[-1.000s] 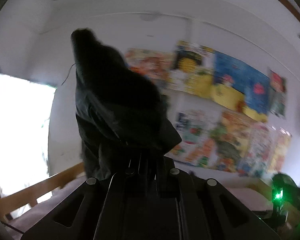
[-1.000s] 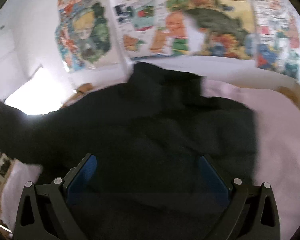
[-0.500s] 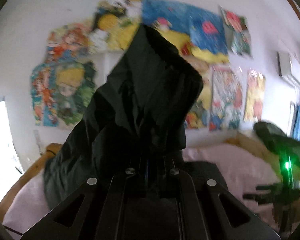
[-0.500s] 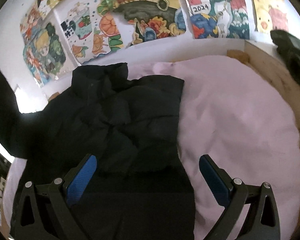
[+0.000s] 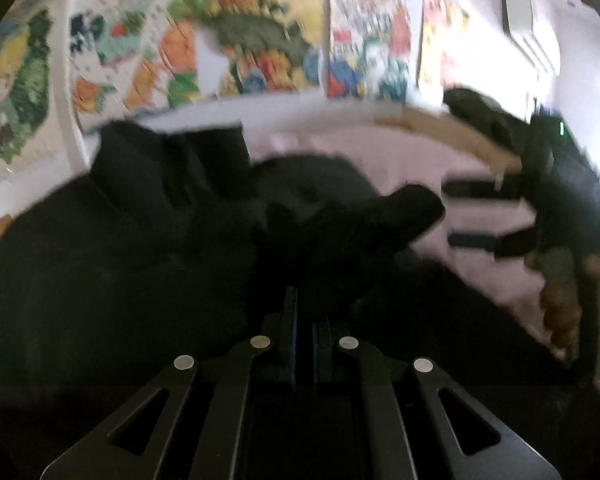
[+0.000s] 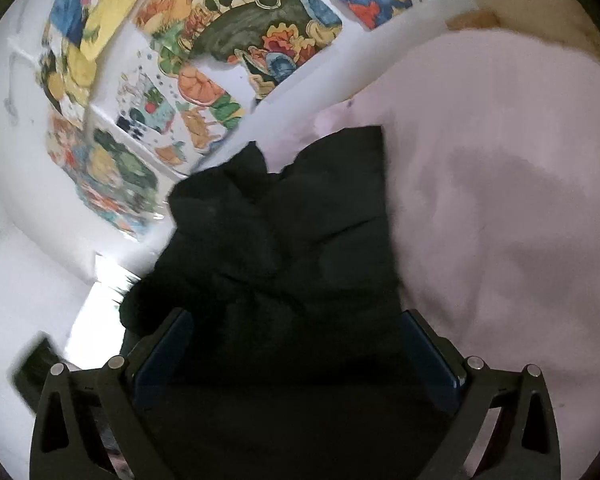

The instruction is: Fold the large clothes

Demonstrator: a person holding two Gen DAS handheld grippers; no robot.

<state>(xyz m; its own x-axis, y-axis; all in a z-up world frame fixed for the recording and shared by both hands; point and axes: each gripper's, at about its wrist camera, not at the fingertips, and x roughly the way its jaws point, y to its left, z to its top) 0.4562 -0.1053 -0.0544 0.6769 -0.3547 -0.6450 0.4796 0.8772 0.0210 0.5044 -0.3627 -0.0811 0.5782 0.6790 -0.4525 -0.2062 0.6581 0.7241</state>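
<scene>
A large black padded jacket lies on a pink bedsheet. In the left wrist view my left gripper is shut on a black sleeve of the jacket, and the sleeve end sticks out forward and to the right over the jacket's body. In the right wrist view my right gripper stands open, its blue pads wide apart just above the jacket's near part, pressing on nothing. That gripper also shows at the right of the left wrist view, blurred.
The pink bed reaches a white wall with colourful posters. A wooden bed frame runs along the right, with a dark green garment on it. A bright window is at the left.
My left gripper has swung down from the wall and ceiling view to the bed, carrying the black sleeve over the jacket. The right wrist view has rolled and shifted; its jaws stay open.
</scene>
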